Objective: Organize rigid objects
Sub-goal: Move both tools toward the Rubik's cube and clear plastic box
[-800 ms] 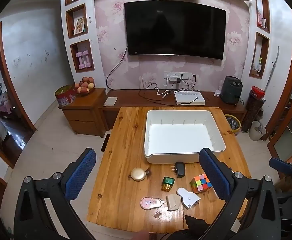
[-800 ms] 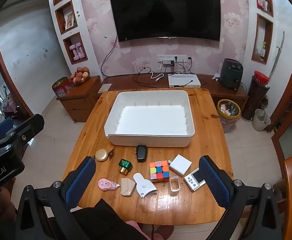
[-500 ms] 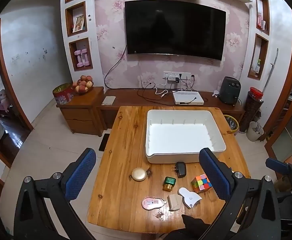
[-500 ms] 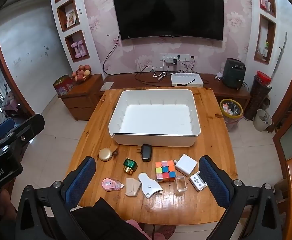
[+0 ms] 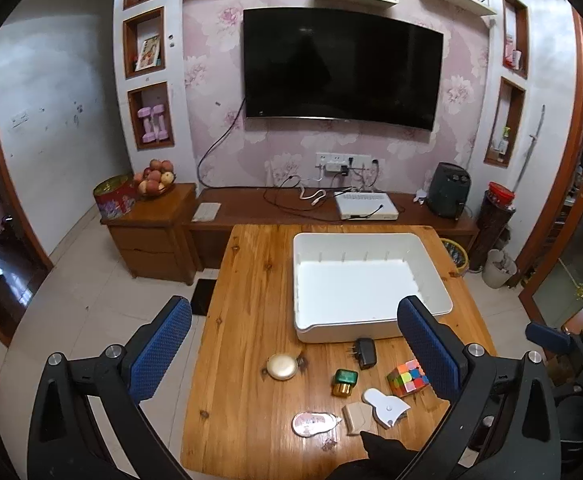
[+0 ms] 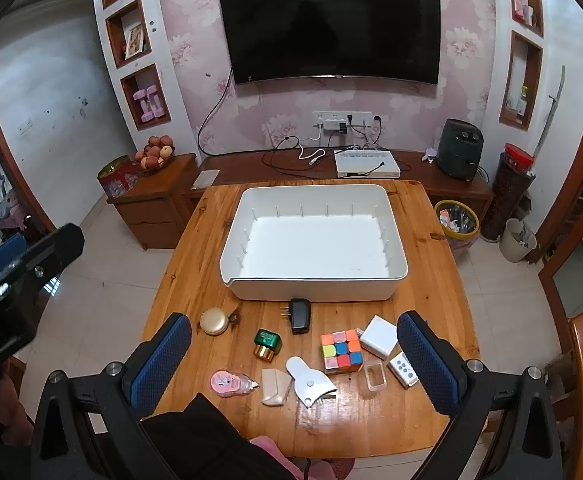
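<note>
A wide white bin (image 6: 313,280) (image 5: 345,330) stands empty on the wooden table (image 6: 423,292). Before it lie several small items: a black charger (image 6: 300,315) (image 5: 363,353), a colour cube (image 6: 340,350) (image 5: 407,377), a green-and-gold box (image 6: 267,344) (image 5: 344,382), a round gold compact (image 6: 214,321) (image 5: 281,366), a white charger block (image 6: 378,336), a small white remote (image 6: 402,370), a clear case (image 6: 373,376), a white scraper (image 6: 309,382) (image 5: 383,405), a tan pouch (image 6: 274,386) and a pink tape roll (image 6: 227,384) (image 5: 311,424). My left gripper (image 5: 293,344) and right gripper (image 6: 294,364) hover high above the table's near edge, both open and holding nothing.
A low TV bench (image 6: 419,172) with cables and a white box runs behind the table. A side cabinet (image 5: 151,228) with fruit stands at the left, bins (image 6: 457,220) at the right. Dark clothing of the person (image 6: 211,440) shows at the table's front edge.
Both views have shifted slightly, with the table and bin drawing a little nearer and lower in the right wrist view. Nothing on the table has moved.
</note>
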Demonstrator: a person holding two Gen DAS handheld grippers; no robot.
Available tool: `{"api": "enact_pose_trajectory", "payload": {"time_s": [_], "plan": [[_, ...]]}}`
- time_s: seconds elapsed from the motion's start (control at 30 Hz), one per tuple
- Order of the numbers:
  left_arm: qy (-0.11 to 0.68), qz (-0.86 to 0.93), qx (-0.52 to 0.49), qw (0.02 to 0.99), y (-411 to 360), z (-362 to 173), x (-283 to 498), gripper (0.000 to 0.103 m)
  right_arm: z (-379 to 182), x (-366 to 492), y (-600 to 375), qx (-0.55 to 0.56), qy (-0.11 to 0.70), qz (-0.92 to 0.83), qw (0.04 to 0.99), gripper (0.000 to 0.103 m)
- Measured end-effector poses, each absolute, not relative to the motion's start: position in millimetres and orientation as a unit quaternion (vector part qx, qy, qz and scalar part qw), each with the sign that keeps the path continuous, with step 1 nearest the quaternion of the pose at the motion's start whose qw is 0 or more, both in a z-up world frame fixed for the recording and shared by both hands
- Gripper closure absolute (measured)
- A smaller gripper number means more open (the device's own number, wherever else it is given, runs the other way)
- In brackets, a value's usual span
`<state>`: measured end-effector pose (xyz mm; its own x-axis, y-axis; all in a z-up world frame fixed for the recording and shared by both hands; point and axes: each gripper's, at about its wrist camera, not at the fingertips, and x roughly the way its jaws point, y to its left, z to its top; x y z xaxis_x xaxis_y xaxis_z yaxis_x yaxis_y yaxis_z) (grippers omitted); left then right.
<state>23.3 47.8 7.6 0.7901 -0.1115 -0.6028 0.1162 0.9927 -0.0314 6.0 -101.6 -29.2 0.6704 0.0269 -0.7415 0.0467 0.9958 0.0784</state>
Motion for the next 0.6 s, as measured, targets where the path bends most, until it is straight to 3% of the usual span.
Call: {"api": "enact_pose_trajectory", "payload": {"time_s": [0.6], "plan": [[0.334, -0.153, 0.035, 0.929, 40.1, -8.4, 30.7, 0.000, -45.6, -11.8, -102.2, 0.097, 0.431, -0.084, 0.893, 0.000]]}}
